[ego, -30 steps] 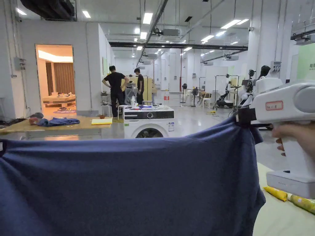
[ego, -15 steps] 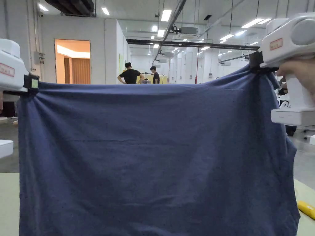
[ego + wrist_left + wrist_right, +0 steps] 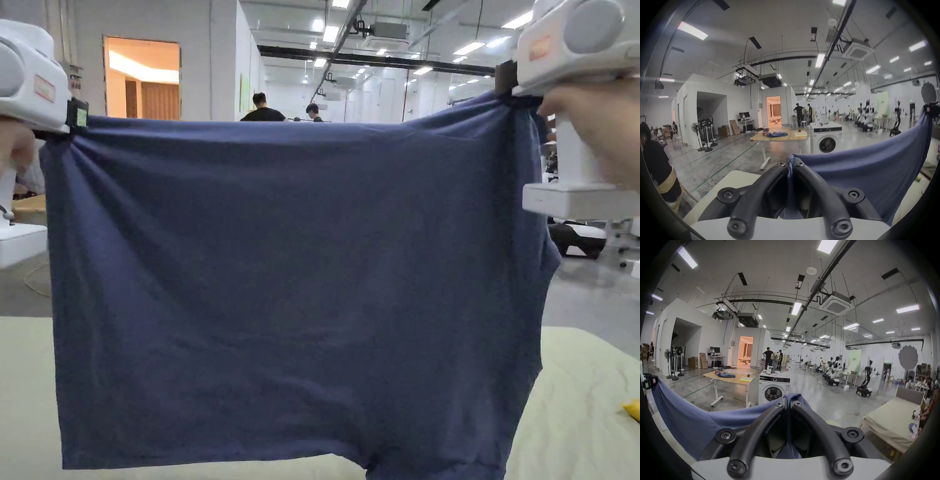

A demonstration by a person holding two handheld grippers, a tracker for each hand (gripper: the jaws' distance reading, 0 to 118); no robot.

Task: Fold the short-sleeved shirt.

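Note:
A dark blue short-sleeved shirt (image 3: 294,281) hangs stretched wide in the air in front of me, its lower edge just above the pale table (image 3: 581,400). My left gripper (image 3: 75,119) is shut on the shirt's upper left corner. My right gripper (image 3: 509,84) is shut on the upper right corner, slightly higher. In the left gripper view the black jaws (image 3: 790,165) pinch blue cloth (image 3: 867,175), and the fabric runs off to the right. In the right gripper view the jaws (image 3: 788,402) pinch the shirt (image 3: 705,418), which runs off to the left.
A yellow object (image 3: 632,409) lies at the table's right edge. Beyond stand a washing machine (image 3: 774,386), a wooden table (image 3: 730,378) with blue cloth on it, two people (image 3: 769,358) and several robots (image 3: 866,381) on an open concrete floor. A person (image 3: 654,162) stands at my left.
Both grippers have raised the shirt higher, so it now hangs fully spread with its bottom edge showing above the table. The head camera has also shifted.

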